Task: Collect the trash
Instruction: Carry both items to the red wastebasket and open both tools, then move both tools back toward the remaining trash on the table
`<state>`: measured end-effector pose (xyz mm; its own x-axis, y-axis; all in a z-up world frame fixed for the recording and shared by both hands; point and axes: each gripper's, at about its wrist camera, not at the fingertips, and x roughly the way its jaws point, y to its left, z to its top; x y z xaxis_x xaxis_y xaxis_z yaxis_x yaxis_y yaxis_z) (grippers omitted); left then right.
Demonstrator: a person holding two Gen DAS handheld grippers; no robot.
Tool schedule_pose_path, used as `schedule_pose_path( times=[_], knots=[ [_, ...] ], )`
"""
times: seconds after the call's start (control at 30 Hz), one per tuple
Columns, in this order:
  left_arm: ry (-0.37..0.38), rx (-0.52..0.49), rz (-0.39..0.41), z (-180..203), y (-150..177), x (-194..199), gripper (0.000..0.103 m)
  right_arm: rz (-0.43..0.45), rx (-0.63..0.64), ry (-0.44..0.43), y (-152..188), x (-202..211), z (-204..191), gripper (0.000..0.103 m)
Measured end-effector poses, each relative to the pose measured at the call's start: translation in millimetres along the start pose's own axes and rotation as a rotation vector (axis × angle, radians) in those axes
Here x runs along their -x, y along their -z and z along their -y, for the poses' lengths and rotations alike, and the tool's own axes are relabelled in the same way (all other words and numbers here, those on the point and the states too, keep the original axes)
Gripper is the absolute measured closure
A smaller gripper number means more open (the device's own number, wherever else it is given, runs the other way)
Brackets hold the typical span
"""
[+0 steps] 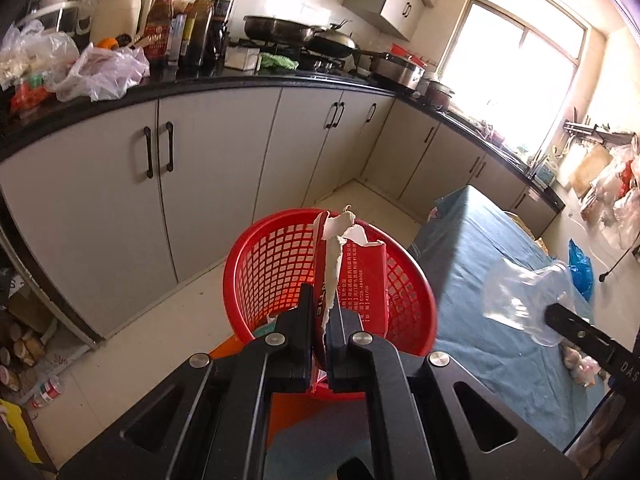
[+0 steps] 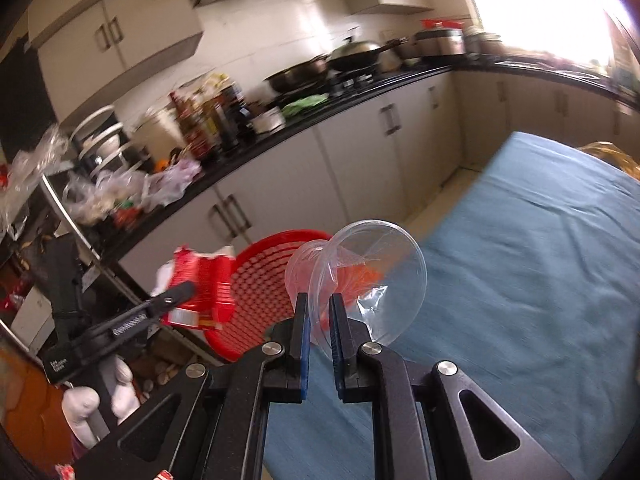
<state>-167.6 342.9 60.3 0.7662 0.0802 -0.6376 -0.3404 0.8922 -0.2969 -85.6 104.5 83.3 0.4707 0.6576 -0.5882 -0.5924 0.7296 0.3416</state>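
My left gripper (image 1: pixel 320 300) is shut on a torn red carton (image 1: pixel 360 276) with white ripped edges, held over the red mesh basket (image 1: pixel 272 264). The carton (image 2: pixel 200 284) and the basket (image 2: pixel 260 292) also show in the right wrist view. My right gripper (image 2: pixel 319 300) is shut on the rim of a clear plastic cup (image 2: pixel 372 264), held above the edge of the blue-covered table (image 2: pixel 540 260), beside the basket. In the left wrist view the cup (image 1: pixel 520 300) shows at the right with the right gripper's finger.
White floor cabinets (image 1: pixel 200 168) with a black countertop (image 1: pixel 192 80) run along the far side, crowded with bottles, bags and pans. Clutter lies on the floor at the left (image 1: pixel 40 384). White figurines (image 2: pixel 104 392) stand at lower left.
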Motion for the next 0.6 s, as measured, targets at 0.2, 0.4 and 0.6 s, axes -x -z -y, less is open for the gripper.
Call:
schedule_pose_path(
  times=[0.2, 0.4, 0.6],
  knots=[
    [0.004, 0.036, -0.002, -17, -14, -14, 0.089, -0.059, -0.017, -0.074, -16, -62, -19, 0.084],
    [0.004, 0.021, 0.027, -16, -11, -7, 0.054, -0.063, -0.041, -0.076, -15, -72, -16, 0.066],
    [0.005, -0.011, 0.034, -4, -1, 6, 0.052, -0.038, -0.045, -0.009, -5, -43, 4, 0.059]
  ],
)
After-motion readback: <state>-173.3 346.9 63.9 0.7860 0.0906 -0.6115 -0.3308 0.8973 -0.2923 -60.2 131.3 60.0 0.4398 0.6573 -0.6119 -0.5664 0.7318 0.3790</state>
